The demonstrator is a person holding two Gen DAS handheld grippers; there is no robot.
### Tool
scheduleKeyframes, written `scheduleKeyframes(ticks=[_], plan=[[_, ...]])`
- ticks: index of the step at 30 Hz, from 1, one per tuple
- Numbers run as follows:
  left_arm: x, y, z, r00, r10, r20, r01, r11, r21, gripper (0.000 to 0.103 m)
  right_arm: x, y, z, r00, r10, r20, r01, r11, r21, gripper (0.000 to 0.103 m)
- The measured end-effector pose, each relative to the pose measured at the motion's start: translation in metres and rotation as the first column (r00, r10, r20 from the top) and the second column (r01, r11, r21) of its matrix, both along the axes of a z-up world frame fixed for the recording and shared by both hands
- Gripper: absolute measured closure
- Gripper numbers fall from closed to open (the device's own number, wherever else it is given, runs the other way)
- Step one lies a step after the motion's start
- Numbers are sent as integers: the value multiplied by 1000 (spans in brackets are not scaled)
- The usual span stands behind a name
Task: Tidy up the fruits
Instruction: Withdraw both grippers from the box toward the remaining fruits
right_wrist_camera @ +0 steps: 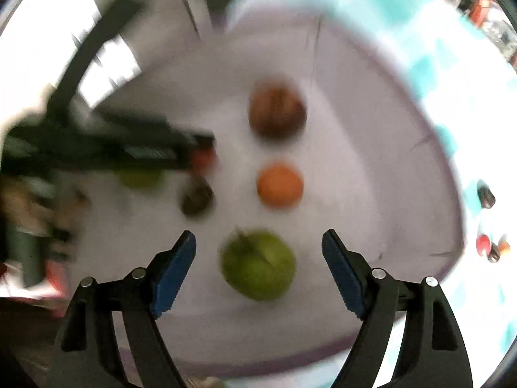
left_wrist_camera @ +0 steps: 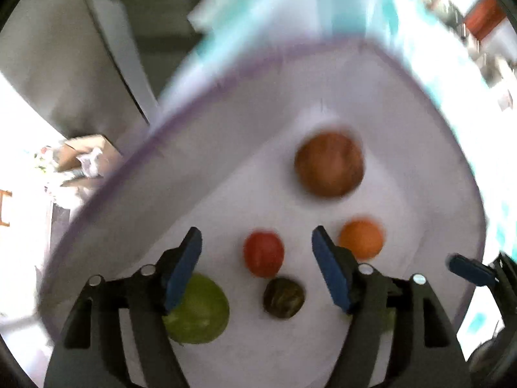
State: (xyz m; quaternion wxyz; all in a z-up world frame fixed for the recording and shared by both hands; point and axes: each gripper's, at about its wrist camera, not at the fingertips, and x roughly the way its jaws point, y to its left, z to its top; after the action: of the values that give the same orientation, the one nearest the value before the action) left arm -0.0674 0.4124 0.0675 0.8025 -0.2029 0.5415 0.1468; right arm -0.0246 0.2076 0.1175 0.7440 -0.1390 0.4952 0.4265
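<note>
Both wrist views look steeply down into a white bin (left_wrist_camera: 226,148) with a purple rim, which stands on a cloth patterned in white and turquoise (right_wrist_camera: 429,64). Both pictures are blurred.

The left gripper (left_wrist_camera: 257,244) hangs over the bin with its blue-padded jaws spread apart and nothing pinched between them. A red fruit (left_wrist_camera: 263,253) lies on the bin floor in the gap between the jaws, touching neither pad. Just nearer is a small dark, mottled fruit (left_wrist_camera: 283,297), close beside the red one. A green fruit (left_wrist_camera: 198,310) lies at the near left, partly hidden behind the left finger. An orange fruit (left_wrist_camera: 361,239) sits just right of the right finger, and a larger brown round fruit (left_wrist_camera: 329,163) lies farther off.

The right gripper (right_wrist_camera: 258,247) also has its jaws spread wide, holding nothing. A second green fruit (right_wrist_camera: 258,265) with a stem lies on the bin floor between them, clear of both pads. In this view the orange fruit is beyond it and the brown one farther still, the three in a rough line. The left gripper's black body reaches in from the left.

Outside the bin, on the cloth at the right, lie a few small items (right_wrist_camera: 489,247), too small to name.
</note>
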Motion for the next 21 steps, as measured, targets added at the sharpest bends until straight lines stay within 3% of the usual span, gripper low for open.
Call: scheduleKeyframes(ticks=[2, 4, 6, 9, 10, 13, 16, 18, 21], plan=[[-13, -8, 30, 988, 84, 126, -94, 993, 71, 20, 14, -41, 28, 996, -87, 34, 81, 986, 148, 18], [-16, -27, 61, 963, 123, 238, -158, 978, 135, 8, 35, -86, 40, 978, -199, 69, 181, 962, 206, 16], [-15, -51, 85, 943, 117, 311, -179, 967, 179, 6, 62, -133, 36, 948, -311, 65, 291, 933, 209, 16], [1, -116, 123, 909, 51, 414, -164, 956, 242, 2, 112, -219, 10, 833, -553, 4, 545, 824, 153, 16], [8, -130, 132, 903, 20, 430, -142, 957, 252, 2, 131, -254, -4, 772, -635, -21, 631, 763, 144, 16], [32, -198, 141, 897, -77, 435, -42, 965, 259, 2, 175, -312, -35, 661, -749, -45, 749, 656, 94, 21], [56, -263, 133, 904, -169, 393, 78, 969, 236, 2, 210, -329, -67, 636, -768, -69, 771, 632, 70, 25], [64, -294, 117, 908, -238, 344, 161, 958, 239, 2, 228, -328, -80, 650, -758, -53, 760, 647, 61, 28], [70, -337, 79, 899, -375, 227, 323, 917, 236, 2, 246, -315, -94, 680, -733, -30, 733, 679, 30, 35]])
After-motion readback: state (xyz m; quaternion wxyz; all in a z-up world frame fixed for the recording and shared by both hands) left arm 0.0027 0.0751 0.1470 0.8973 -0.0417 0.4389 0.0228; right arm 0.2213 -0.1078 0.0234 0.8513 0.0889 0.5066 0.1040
